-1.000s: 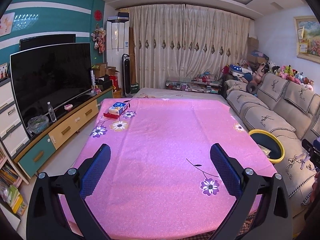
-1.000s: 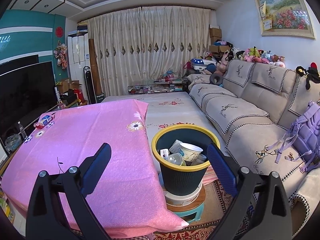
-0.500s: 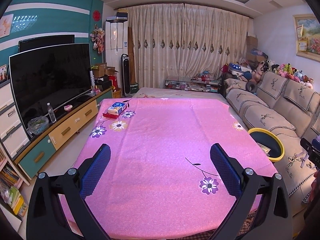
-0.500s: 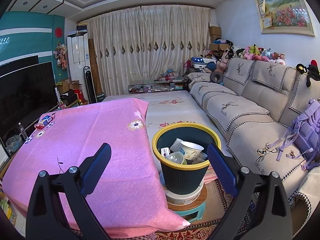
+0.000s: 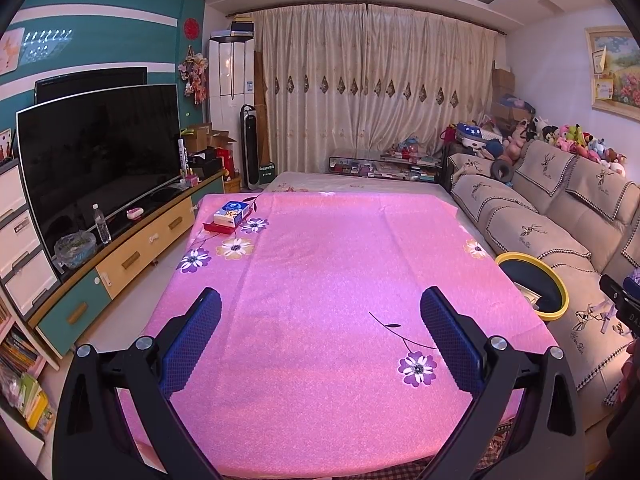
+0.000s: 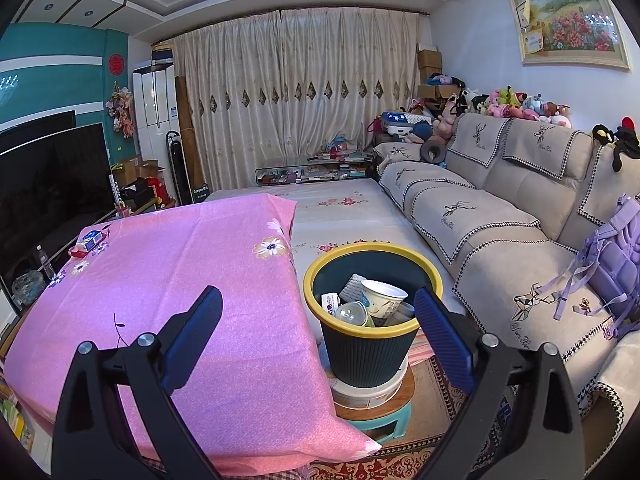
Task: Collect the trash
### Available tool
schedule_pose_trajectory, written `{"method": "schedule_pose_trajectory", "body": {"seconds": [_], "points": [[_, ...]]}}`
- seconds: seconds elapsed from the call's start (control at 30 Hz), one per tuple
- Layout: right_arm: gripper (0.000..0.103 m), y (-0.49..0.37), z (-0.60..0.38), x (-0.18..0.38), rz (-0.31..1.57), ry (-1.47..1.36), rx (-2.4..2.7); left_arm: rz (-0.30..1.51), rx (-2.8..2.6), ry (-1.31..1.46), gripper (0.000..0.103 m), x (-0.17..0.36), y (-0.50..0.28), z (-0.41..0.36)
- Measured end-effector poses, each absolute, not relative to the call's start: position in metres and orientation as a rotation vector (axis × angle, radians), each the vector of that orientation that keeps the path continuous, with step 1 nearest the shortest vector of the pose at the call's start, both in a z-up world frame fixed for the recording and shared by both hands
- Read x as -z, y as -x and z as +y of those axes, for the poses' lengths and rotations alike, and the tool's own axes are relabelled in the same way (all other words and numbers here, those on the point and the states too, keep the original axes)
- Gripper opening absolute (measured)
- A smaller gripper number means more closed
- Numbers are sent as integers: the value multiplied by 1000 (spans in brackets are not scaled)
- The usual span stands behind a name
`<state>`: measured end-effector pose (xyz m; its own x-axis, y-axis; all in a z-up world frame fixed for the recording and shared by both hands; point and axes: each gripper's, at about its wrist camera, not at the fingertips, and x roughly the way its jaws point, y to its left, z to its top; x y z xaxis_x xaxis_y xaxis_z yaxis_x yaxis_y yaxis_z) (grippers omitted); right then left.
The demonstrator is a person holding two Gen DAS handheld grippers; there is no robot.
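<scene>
Your left gripper (image 5: pixel 320 320) has jaws spread wide with nothing between the blue pads (image 5: pixel 450 344); it hangs over the near half of the pink cloth (image 5: pixel 340 264) on the table. Your right gripper (image 6: pixel 318 312) is also wide apart and holding nothing, sitting above the table's right edge, with its right pad (image 6: pixel 442 340) in front of the bin (image 6: pixel 368 356)

Bin: dark ribbed body, yellow rim, on a white base stacked on a small teal stool (image 6: pixel 384 424), just beside the table on the sofa (image 6: pixel 500 220) side. Trash is already inside it: a white paper cup (image 6: pixel 382 298), a clear lid or cup (image 6: pixel 352 314), a small white pack (image 6: pixel 330 304); the rest is too jumbled to tell. From the left view only the bin's rim (image 5: pixel 560 308) shows past the table edge

On the cloth I see just a tissue box (image 5: pixel 232 214) on a red tray (image 5: pixel 218 227) at the far left corner, well apart from both grippers

Further out: TV (image 5: pixel 100 160) on a low cabinet to the left with a water bottle (image 5: pixel 101 224) on it, curtains (image 5: pixel 376 92) at the back, purple backpack (image 6: pixel 612 264) on the sofa at right
</scene>
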<state>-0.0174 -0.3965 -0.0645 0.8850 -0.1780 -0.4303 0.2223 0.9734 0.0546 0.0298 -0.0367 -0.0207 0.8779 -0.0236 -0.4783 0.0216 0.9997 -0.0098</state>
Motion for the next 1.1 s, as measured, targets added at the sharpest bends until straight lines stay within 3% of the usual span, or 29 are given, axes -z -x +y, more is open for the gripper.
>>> {"method": "schedule_pose_trajectory", "body": {"seconds": [1.1], "points": [[92,16,-395,71,441,-109,209,509,29,3,98,25,-32,-36]]}}
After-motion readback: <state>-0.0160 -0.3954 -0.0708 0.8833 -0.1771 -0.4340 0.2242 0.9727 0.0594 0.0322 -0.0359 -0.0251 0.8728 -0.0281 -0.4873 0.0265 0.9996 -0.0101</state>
